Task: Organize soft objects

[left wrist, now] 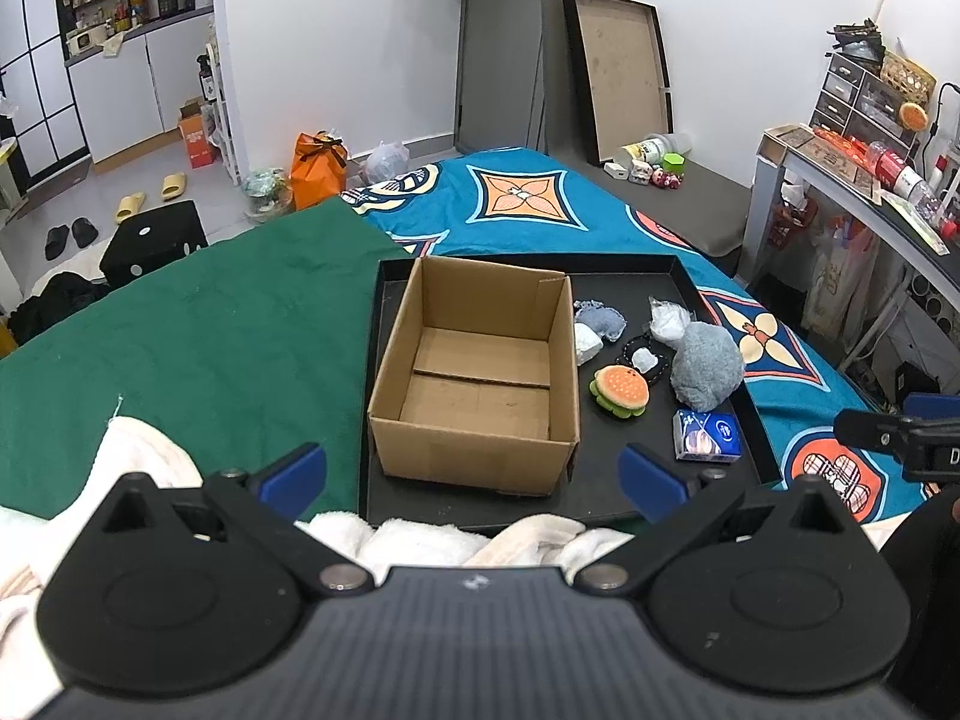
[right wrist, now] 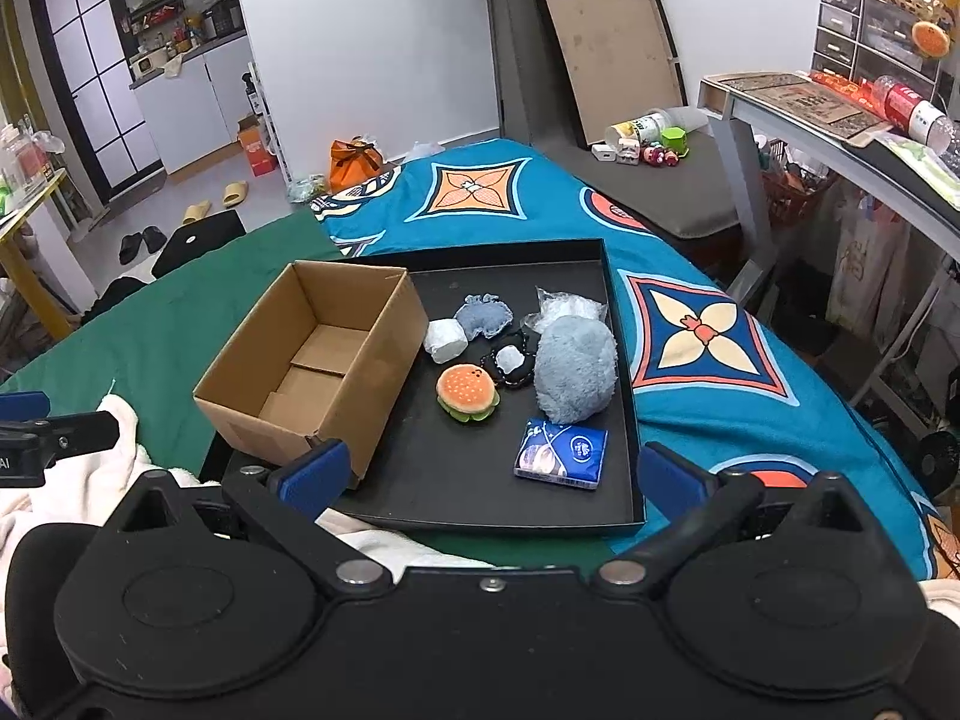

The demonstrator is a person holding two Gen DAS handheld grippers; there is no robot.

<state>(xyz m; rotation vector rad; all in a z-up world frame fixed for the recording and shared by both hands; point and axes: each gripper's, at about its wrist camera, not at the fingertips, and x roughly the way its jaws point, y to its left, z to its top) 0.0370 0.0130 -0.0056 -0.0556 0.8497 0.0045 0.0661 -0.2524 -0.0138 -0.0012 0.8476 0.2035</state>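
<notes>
Left gripper [left wrist: 473, 474] fingers spread wide, holding nothing. Right gripper [right wrist: 492, 471] likewise wide, holding nothing.

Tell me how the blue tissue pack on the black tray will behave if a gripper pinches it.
The blue tissue pack looks like a soft pack in glossy film, so it will probably squash under the pinch and may slip. It lies flat on the black tray, so it is unlikely to roll or tip. It is likely light for its size.
</notes>
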